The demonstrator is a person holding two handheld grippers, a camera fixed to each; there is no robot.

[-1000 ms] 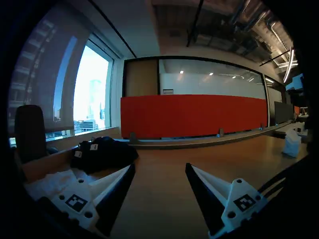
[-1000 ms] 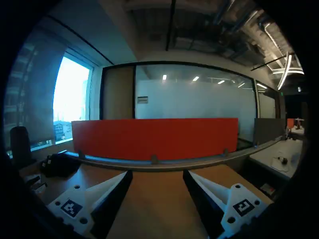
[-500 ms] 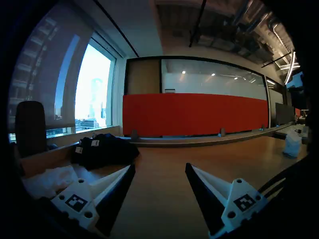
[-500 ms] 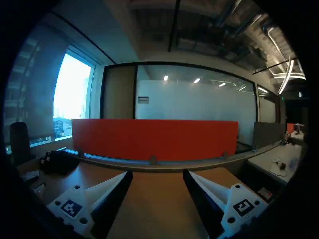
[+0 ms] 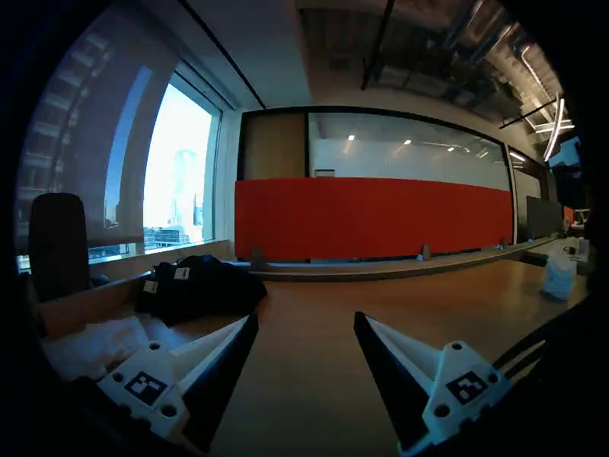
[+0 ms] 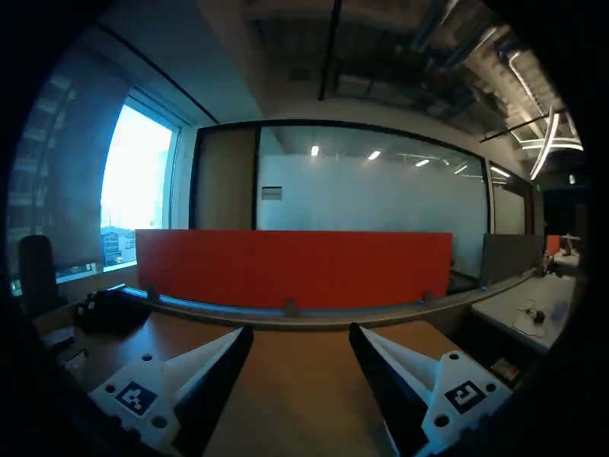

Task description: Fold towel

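**Left gripper view.** Rides your left gripper [image 5: 304, 315], low over the wooden worktop [image 5: 304, 388]. It looks level along the surface to the red desk divider [image 5: 373, 219]. The window [image 5: 179, 183] is at frame left, and a black bundle [image 5: 199, 286] lies near, just past the left finger.

**Right gripper view.** Rides your right gripper [image 6: 300, 327], with the same low, level aim. It faces the divider [image 6: 293, 268] more squarely.

**Shared by both.** Worktop, divider, window [image 6: 135, 179], the glass wall above the divider, and the black bundle [image 6: 114, 308], which is smaller and farther left here.

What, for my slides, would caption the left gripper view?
Open left gripper over wooden desk; black bundle and white cloth left, red partition behind.
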